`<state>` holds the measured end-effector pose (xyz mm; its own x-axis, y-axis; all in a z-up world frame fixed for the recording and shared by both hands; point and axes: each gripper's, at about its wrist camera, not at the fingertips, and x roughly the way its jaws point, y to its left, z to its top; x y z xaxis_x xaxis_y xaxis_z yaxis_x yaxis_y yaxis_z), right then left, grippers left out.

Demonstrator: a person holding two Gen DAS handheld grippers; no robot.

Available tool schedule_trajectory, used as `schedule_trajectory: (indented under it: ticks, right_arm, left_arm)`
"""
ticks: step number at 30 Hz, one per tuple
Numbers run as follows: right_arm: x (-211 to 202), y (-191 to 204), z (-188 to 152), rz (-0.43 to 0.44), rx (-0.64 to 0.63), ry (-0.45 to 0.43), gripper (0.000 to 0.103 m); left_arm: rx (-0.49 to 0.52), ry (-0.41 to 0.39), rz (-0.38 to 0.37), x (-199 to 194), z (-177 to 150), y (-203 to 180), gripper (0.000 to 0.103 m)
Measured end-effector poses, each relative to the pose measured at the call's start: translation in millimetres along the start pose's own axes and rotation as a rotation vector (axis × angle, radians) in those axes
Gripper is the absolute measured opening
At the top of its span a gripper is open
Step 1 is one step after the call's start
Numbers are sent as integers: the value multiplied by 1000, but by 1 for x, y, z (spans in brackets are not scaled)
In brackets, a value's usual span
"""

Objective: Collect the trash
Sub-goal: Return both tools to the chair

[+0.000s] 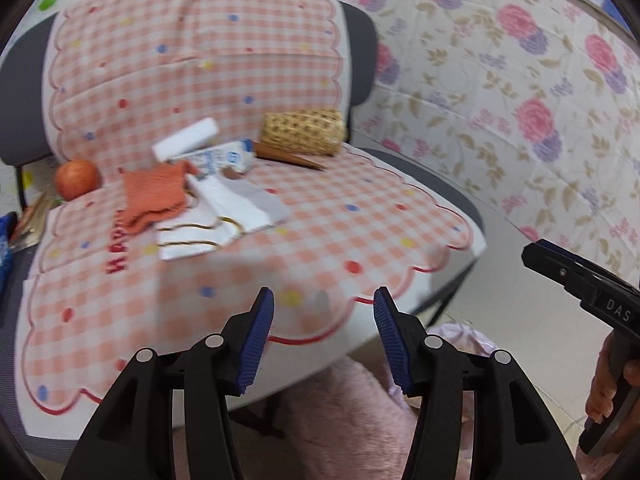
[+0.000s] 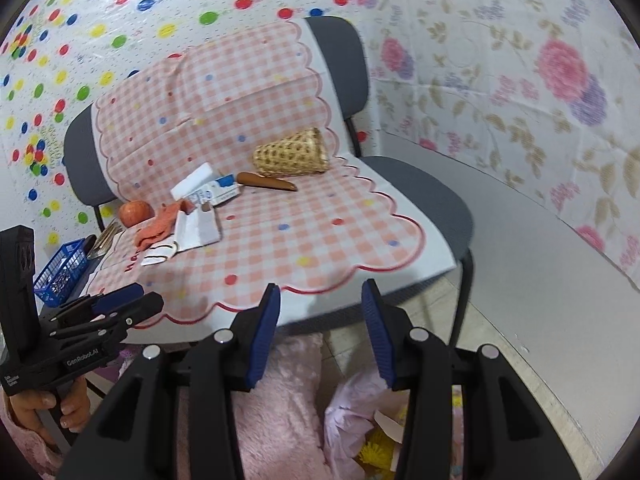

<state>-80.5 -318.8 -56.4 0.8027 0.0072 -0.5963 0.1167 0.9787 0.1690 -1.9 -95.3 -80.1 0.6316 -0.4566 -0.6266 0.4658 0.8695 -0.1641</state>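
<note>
Blue ribbed pads stand wide apart on both the left gripper (image 1: 324,334) and the right gripper (image 2: 320,330), each empty, off the chair's front edge. The trash (torn white paper (image 1: 224,216), a crushed carton (image 1: 224,158)) lies toward the back-left of the seat; a careless pinch could drag the orange cloth (image 1: 154,196) or nudge the apple (image 1: 77,179) off the left edge.

Left gripper (image 1: 324,338): jaws spread wide, nothing between the blue ribbed pads (image 1: 256,336), held level and pointing forward.
Right gripper (image 2: 320,334): jaws likewise parted and empty, to the right of the left one.
Left hand (image 2: 44,408): wrapped round its handle.
Right hand (image 1: 610,384): fingers curled on its grip.
</note>
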Motion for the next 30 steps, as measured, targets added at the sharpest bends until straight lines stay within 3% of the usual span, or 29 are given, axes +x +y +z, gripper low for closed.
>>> schedule_trajectory:
  ticks: [6, 19, 23, 30]
  right_arm:
    - [23, 25, 18, 50, -47, 1, 42]
    - [107, 99, 28, 186, -171, 102, 42]
    - [143, 135, 27, 241, -233, 143, 42]
    - [183, 161, 31, 247, -277, 178, 40]
  left_arm:
    - [-26, -53, 122, -15, 13, 36, 53]
    - [-144, -67, 277, -13, 26, 117, 53]
    - [-182, -56, 304, -10, 24, 140, 54]
    - [-229, -45, 322, -7, 20, 165, 54]
